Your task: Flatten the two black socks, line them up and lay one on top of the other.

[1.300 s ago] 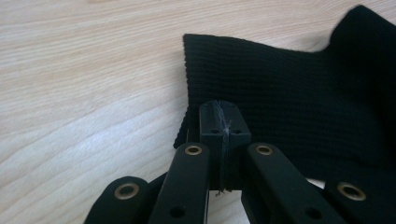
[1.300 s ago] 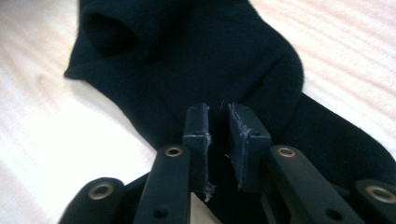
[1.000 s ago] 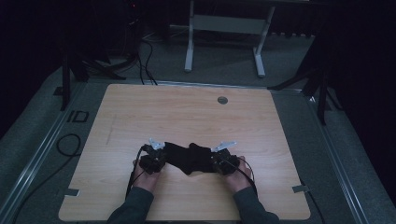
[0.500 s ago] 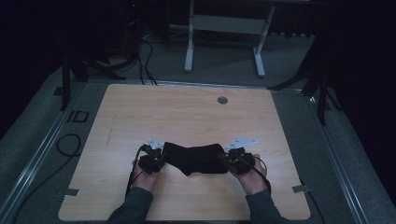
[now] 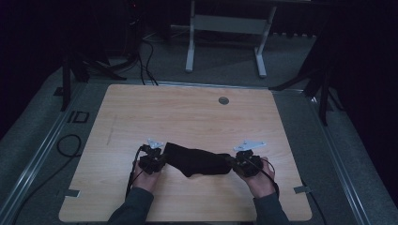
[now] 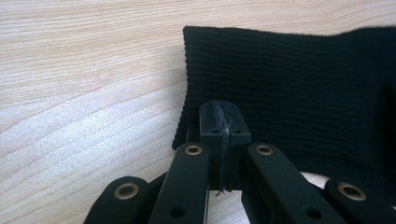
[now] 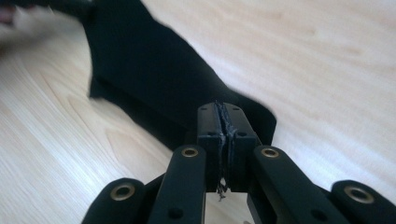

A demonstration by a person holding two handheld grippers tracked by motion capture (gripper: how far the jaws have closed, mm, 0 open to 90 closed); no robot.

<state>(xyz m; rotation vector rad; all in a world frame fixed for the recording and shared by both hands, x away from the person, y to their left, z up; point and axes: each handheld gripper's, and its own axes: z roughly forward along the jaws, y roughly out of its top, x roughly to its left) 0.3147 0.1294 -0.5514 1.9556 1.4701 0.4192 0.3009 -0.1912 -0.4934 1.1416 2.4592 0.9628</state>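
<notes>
Step in hand, as judged: stretching or laying out a black knitted cloth held between the two grippers, probably ahead of flattening or folding it.

Left gripper stood at the cloth's left end; the left gripper view showed its jaws pressed together with a thin edge of the ribbed knit pinched between them. Right gripper stood at the cloth's right end; the right gripper view showed its jaws likewise closed on a corner of the fabric, with loose threads hanging in the seam between them.

The cloth sat over the near-centre part of the wooden table, between the person's two hands. Whether its middle rested on the wood or hung just above it could not be told from the high view. A small fold or sag showed on its near edge toward the middle.

Long axis: left to right across the table, roughly parallel to the near edge, the left end lying slightly farther from the person than the right. The left end looked wider; the right end narrowed to the gripped corner.

Next move, as judged: keep both pinches firm, hold even tension so the sag is taken out, then lower both ends together so the cloth lands flat without bunching. Uneven pull could slip the thin edge from the left jaws.

A small round grommet lay near the far edge, well apart from the work.
</notes>
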